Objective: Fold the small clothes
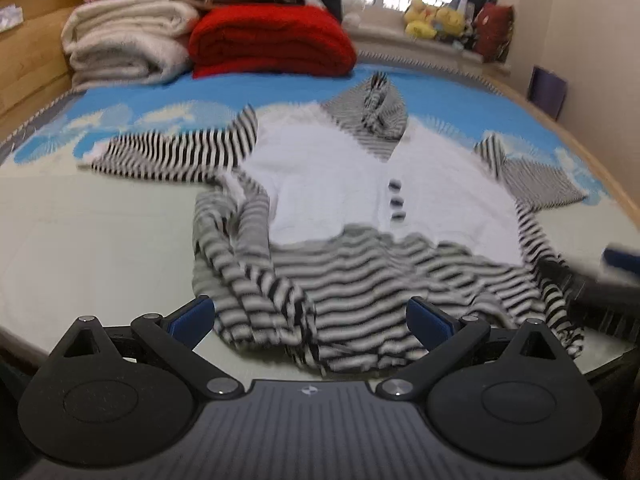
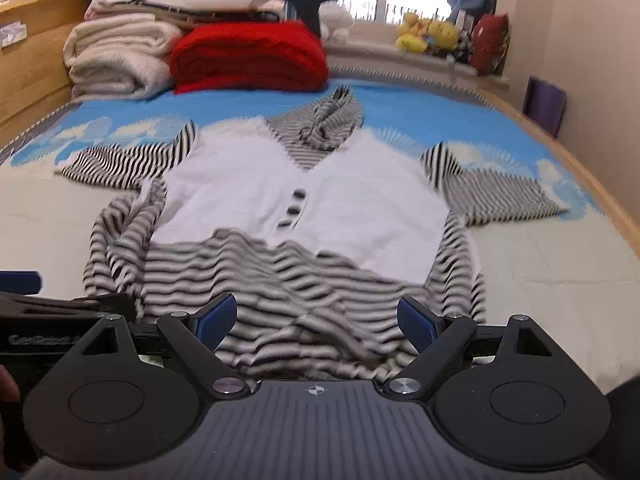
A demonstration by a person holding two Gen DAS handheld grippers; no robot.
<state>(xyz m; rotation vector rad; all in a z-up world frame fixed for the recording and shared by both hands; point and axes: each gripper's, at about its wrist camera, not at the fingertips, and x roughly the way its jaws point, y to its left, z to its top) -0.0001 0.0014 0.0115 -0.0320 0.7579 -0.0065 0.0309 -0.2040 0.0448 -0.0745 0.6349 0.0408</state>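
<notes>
A small hooded garment (image 1: 332, 188), white on the chest with black-and-white striped sleeves, hood and lower part, lies spread on the bed; it also shows in the right wrist view (image 2: 304, 200). Its striped lower part is bunched up nearest the grippers. My left gripper (image 1: 312, 316) is open, with its blue pads on either side of the bunched striped hem. My right gripper (image 2: 316, 318) is open over the striped hem too. The right gripper shows blurred at the right edge of the left wrist view (image 1: 600, 284), and the left gripper shows at the left edge of the right wrist view (image 2: 48, 308).
The bed cover (image 1: 80, 240) is pale with a blue sky print at the back. A red blanket (image 1: 272, 40) and cream blankets (image 1: 124, 40) are stacked at the head. A wooden bed rail (image 2: 592, 184) runs along the right. Plush toys (image 2: 428, 36) sit on the windowsill.
</notes>
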